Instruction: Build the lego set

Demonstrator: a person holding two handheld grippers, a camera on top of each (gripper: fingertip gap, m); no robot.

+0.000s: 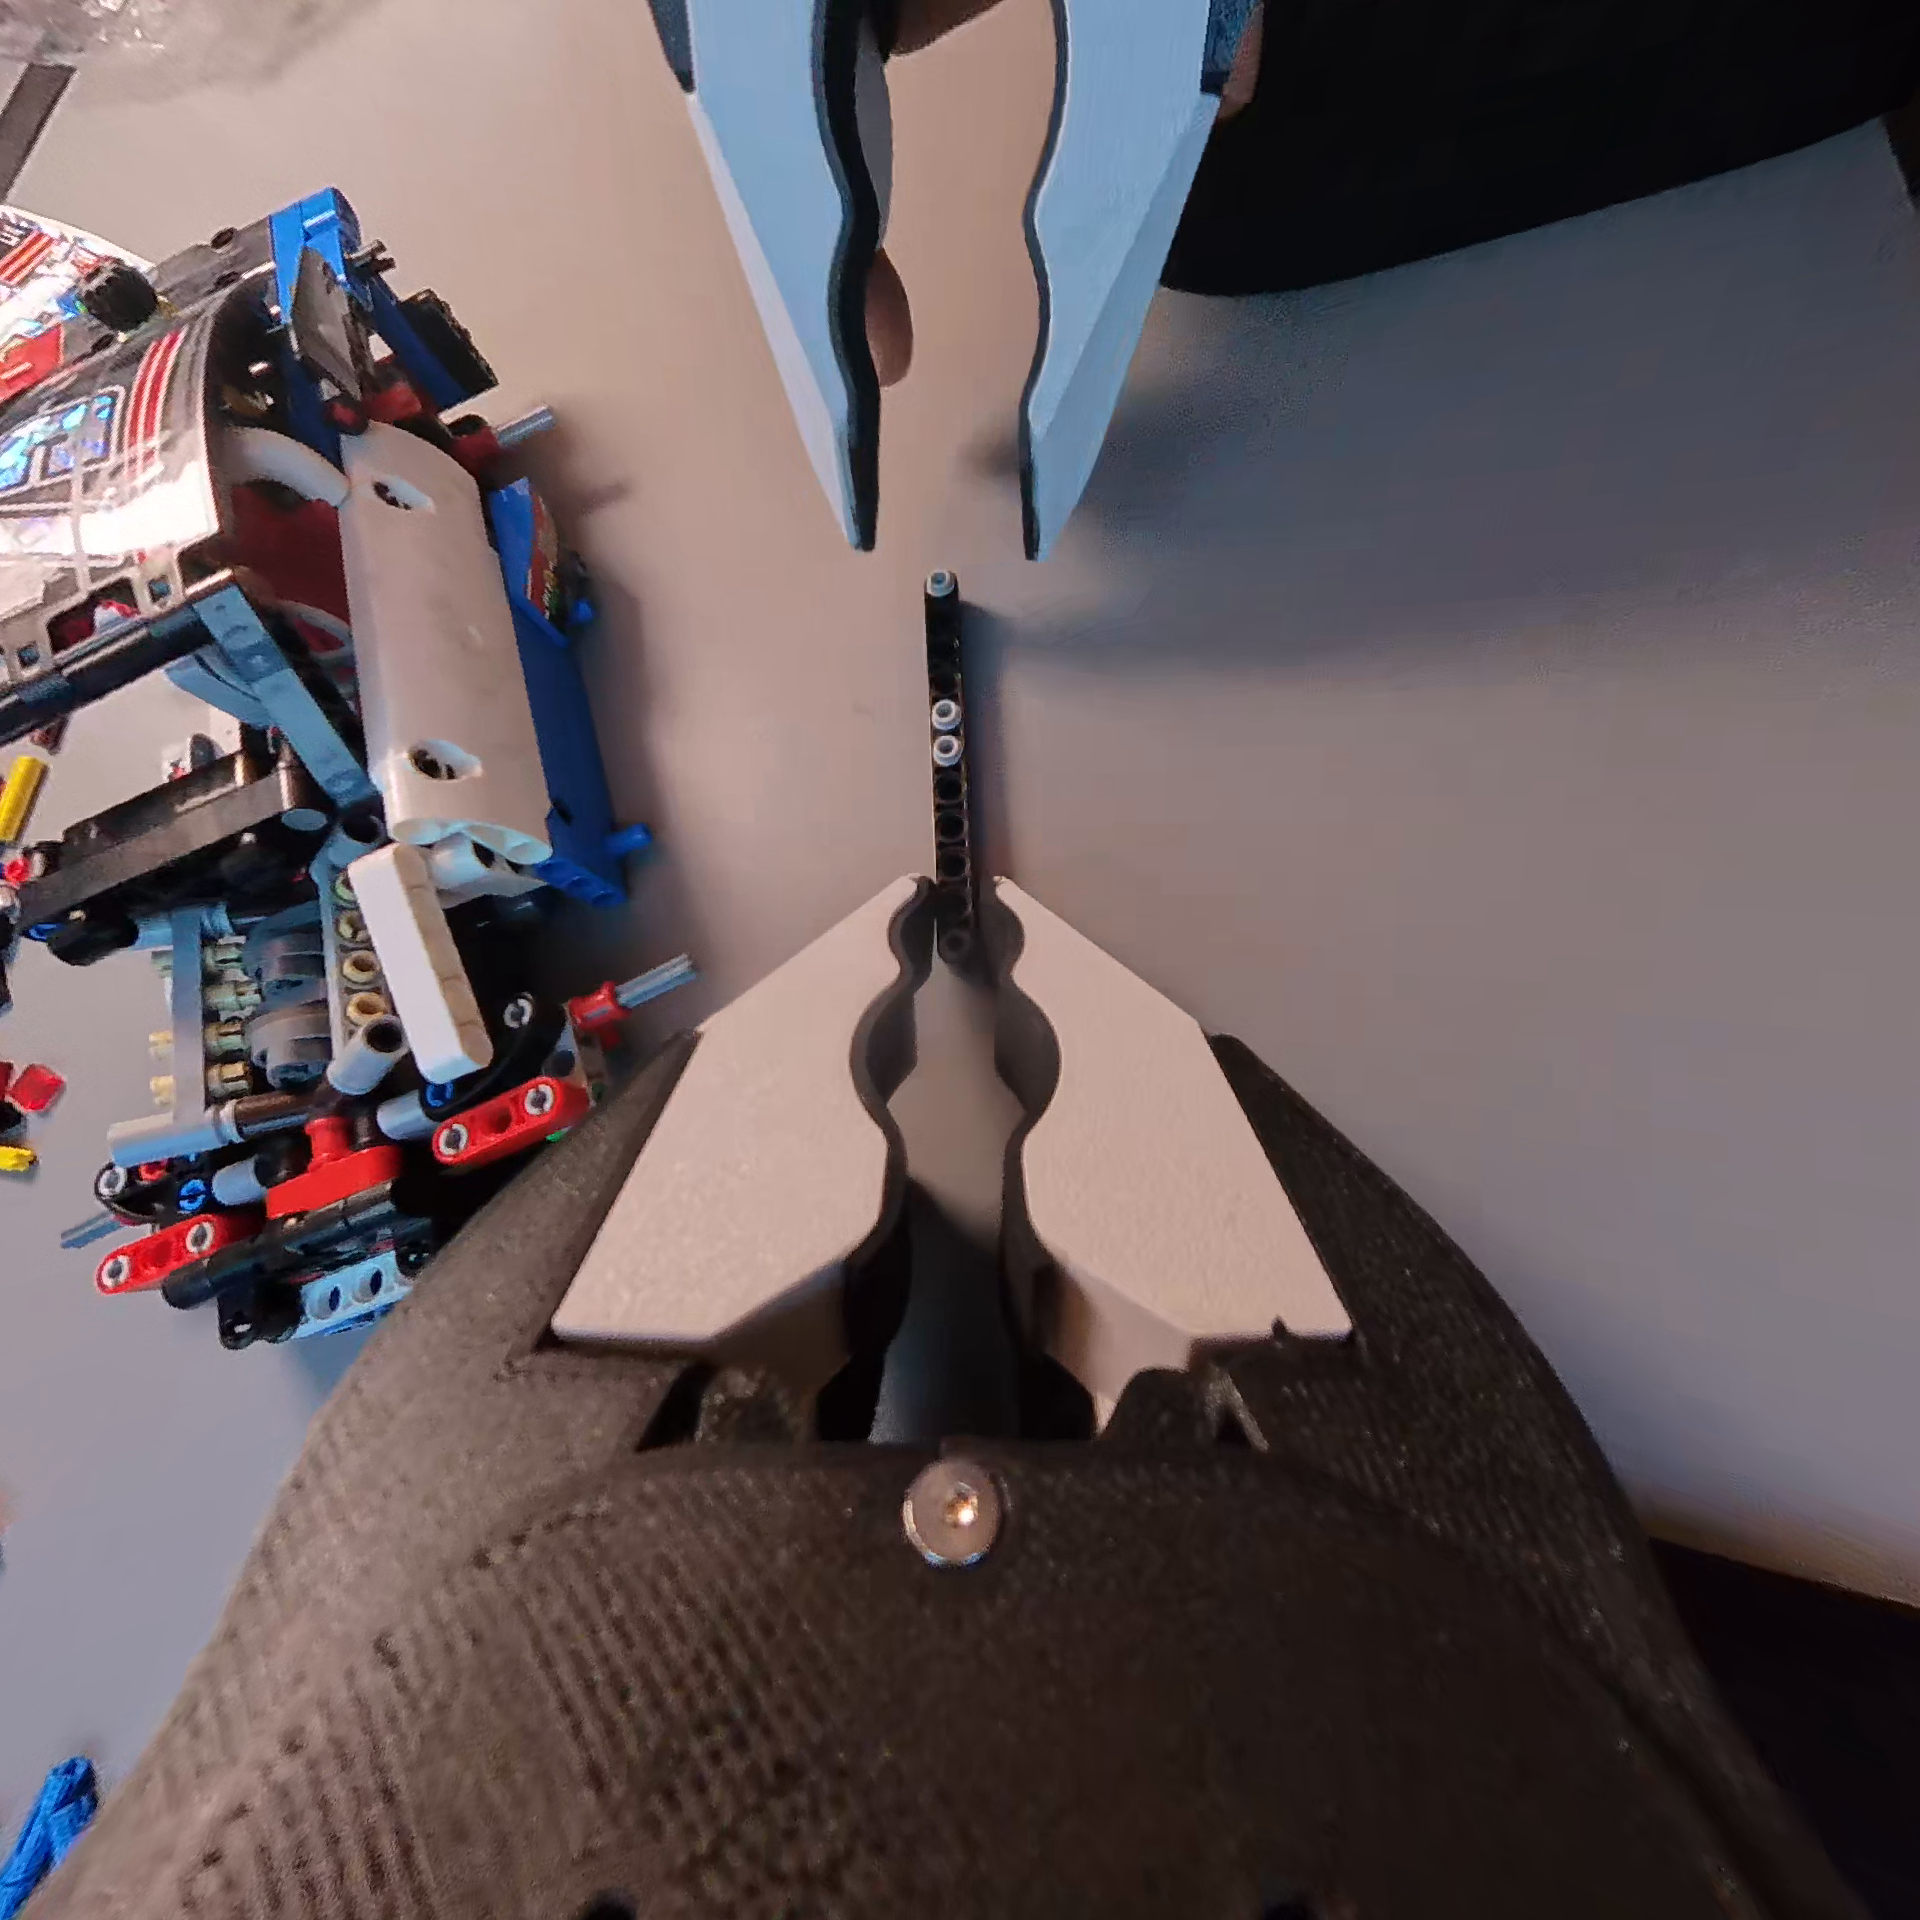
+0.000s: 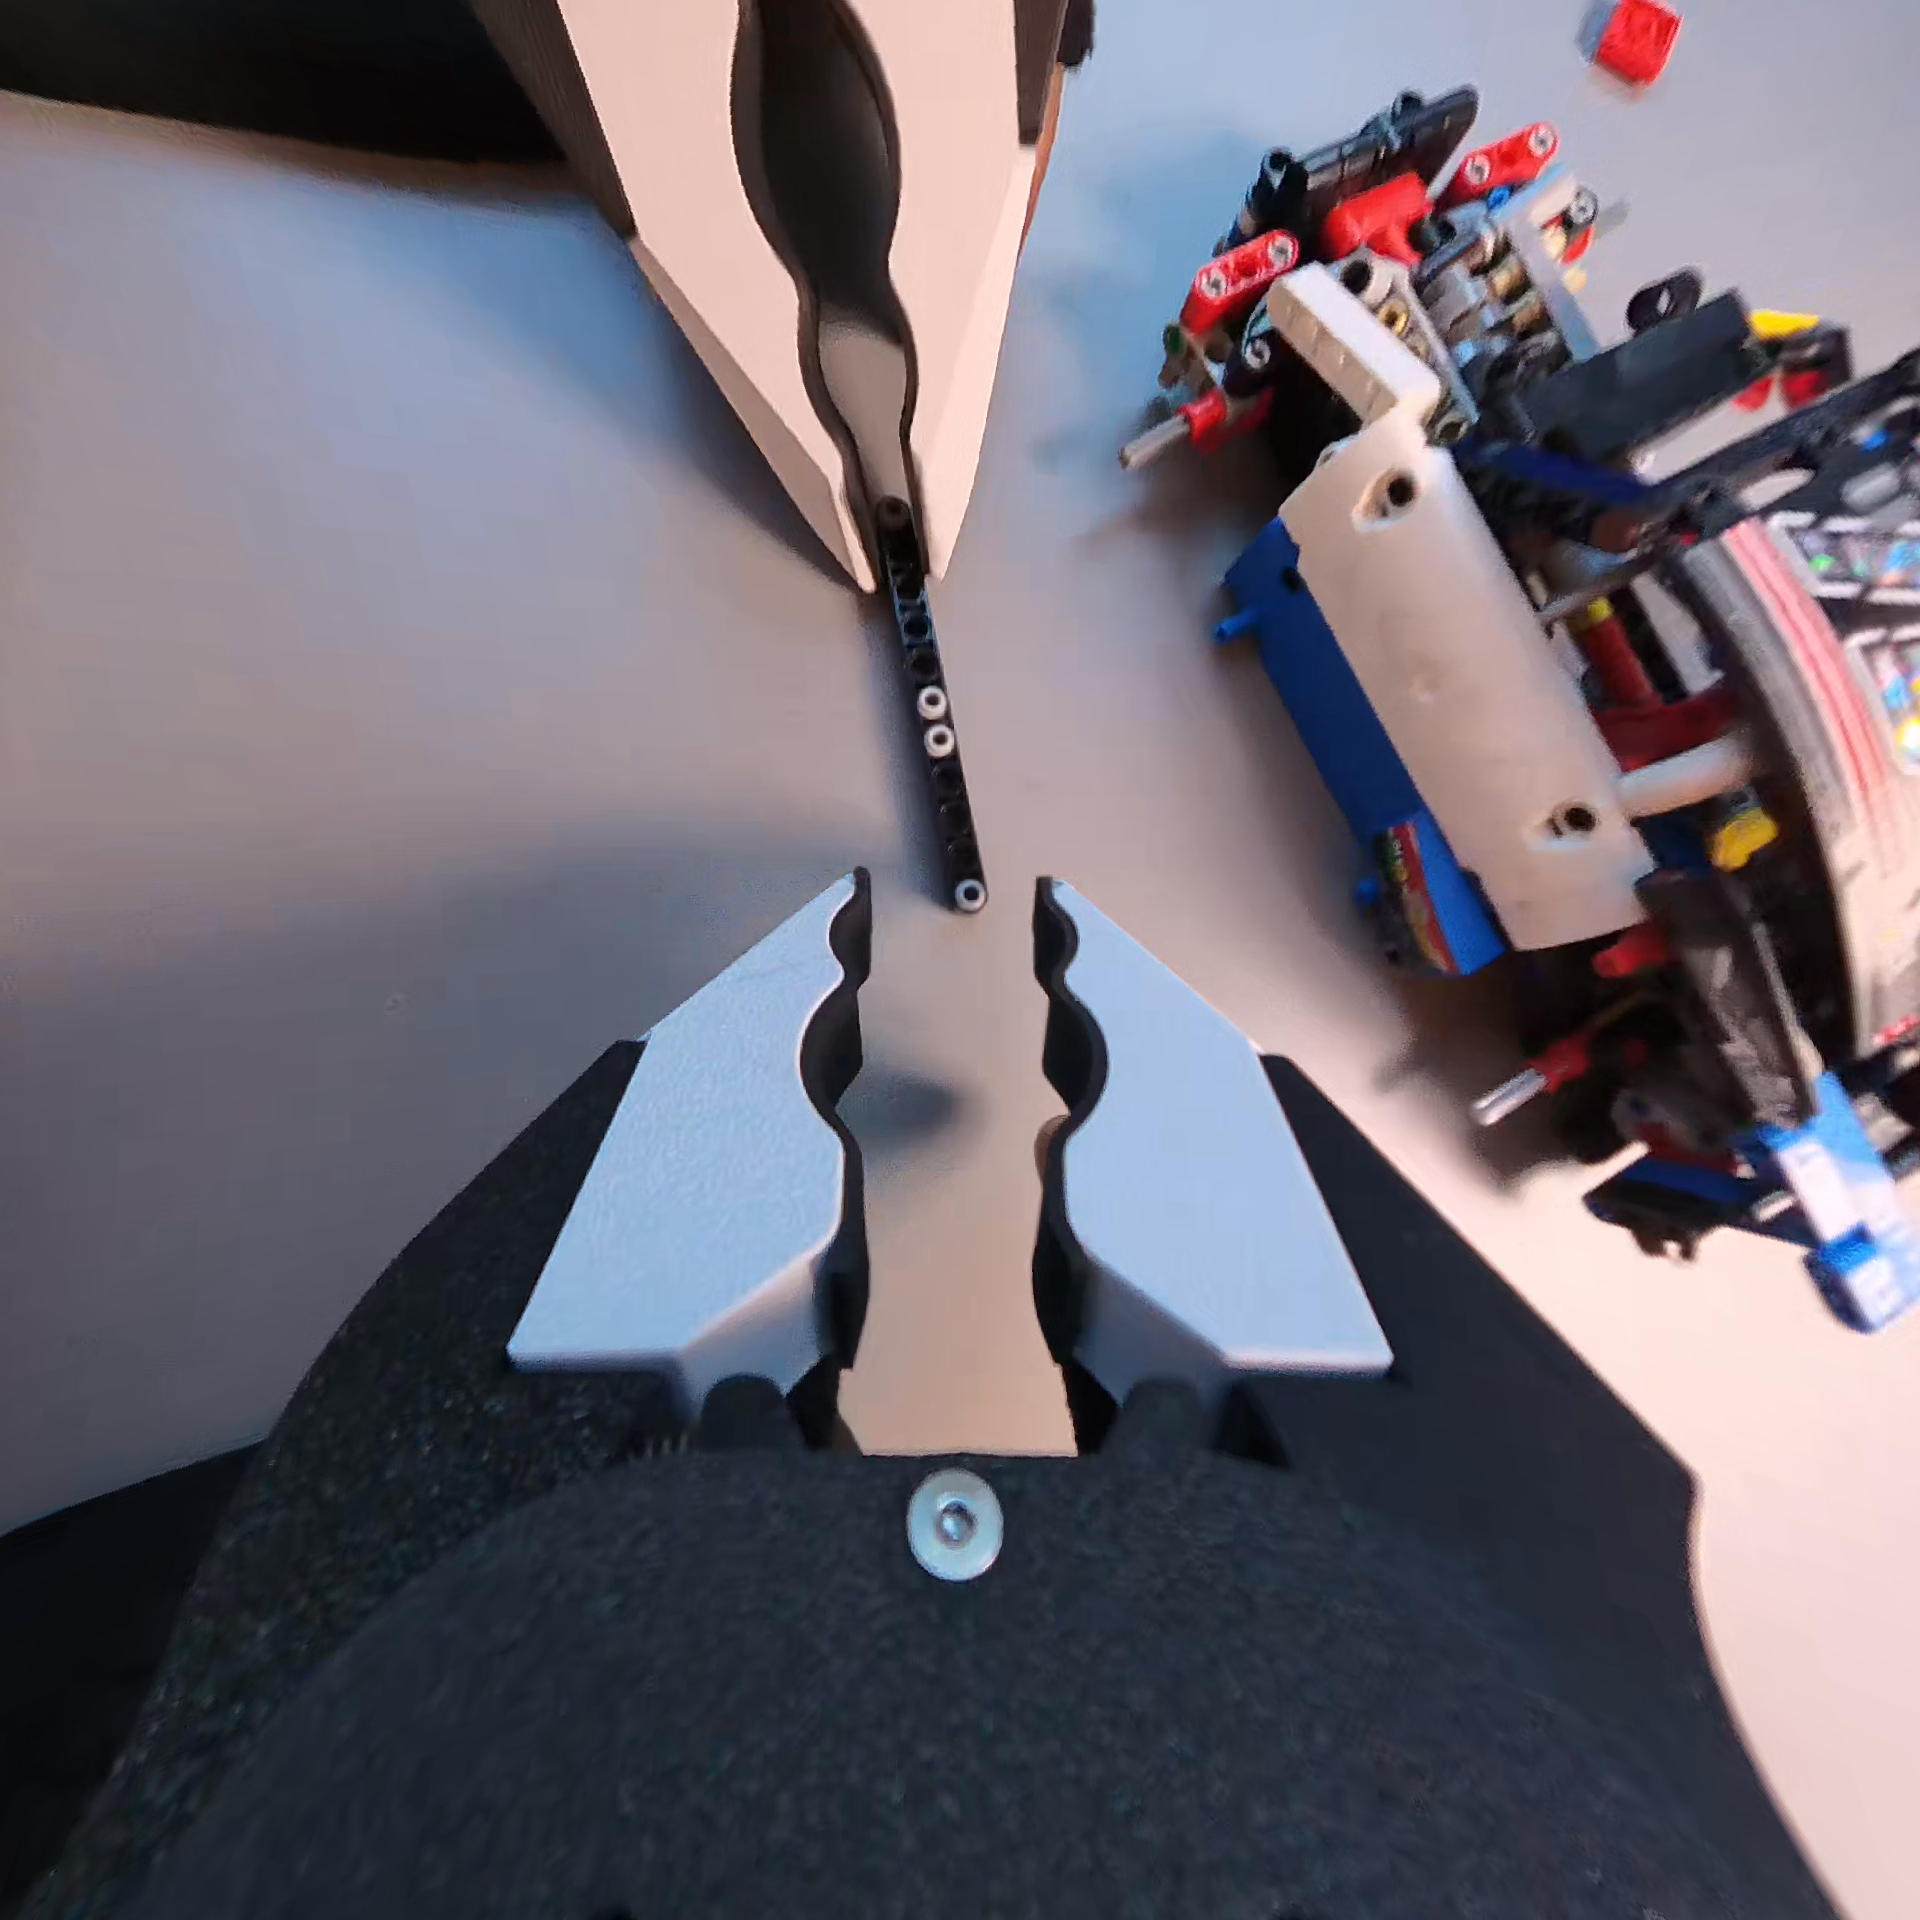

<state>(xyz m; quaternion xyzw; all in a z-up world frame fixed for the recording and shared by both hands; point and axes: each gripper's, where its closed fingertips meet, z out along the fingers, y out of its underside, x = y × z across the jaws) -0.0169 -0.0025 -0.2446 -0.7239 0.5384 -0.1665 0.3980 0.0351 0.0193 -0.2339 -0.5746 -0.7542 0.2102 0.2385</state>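
Left tongs (image 1: 954, 883) clamp the black beam (image 1: 951, 769); right tongs (image 2: 951, 883) gape at its free end; next, grip there.

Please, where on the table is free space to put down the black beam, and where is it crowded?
Free: the bare table on the side of the black beam away from the lego model, reaching the table edge. Crowded: around the model, where small loose pieces lie beyond it.
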